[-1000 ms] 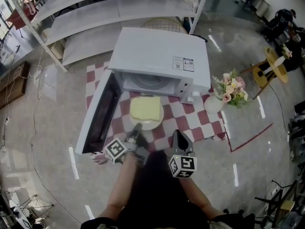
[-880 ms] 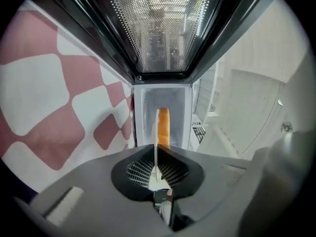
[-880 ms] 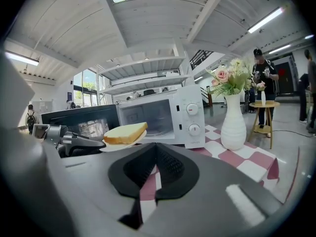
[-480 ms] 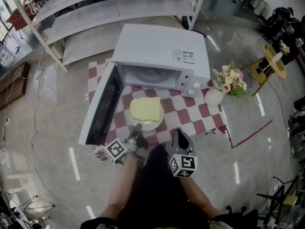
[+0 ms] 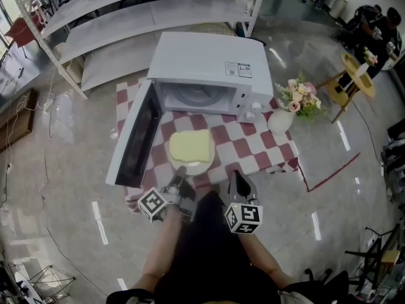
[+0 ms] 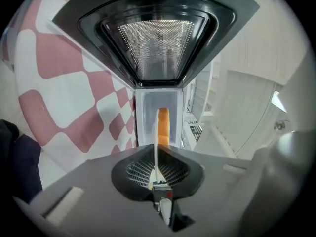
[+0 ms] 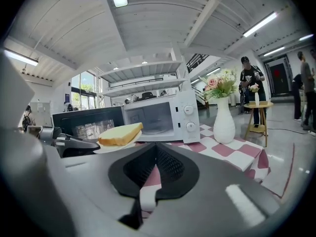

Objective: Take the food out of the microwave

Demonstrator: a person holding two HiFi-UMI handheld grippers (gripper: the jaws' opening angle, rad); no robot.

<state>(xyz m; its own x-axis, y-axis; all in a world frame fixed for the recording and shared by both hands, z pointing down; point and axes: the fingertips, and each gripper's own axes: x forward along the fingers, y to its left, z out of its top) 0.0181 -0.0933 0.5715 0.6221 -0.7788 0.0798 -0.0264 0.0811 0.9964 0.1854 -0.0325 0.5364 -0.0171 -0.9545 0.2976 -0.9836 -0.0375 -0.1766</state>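
A slice of yellow bread (image 5: 190, 145) lies on a white plate (image 5: 197, 167), held out in front of the open white microwave (image 5: 209, 59) above the checkered tablecloth (image 5: 253, 151). My left gripper (image 5: 180, 177) is shut on the plate's near rim. In the left gripper view the rim (image 6: 156, 142) runs edge-on between the jaws, with the bread (image 6: 163, 127) beyond and the microwave door (image 6: 153, 38) ahead. My right gripper (image 5: 239, 181) hangs shut and empty to the right of the plate. The right gripper view shows the bread (image 7: 120, 134) and microwave (image 7: 163, 117).
The microwave door (image 5: 133, 138) stands swung open to the left of the plate. A white vase of flowers (image 5: 281, 119) stands at the table's right corner. Metal shelving (image 5: 126, 24) runs behind the microwave. People stand by a small round table (image 7: 258, 104) far right.
Both grippers have drawn back toward the person. The plate with the bread has come a little farther out from the microwave's open front.
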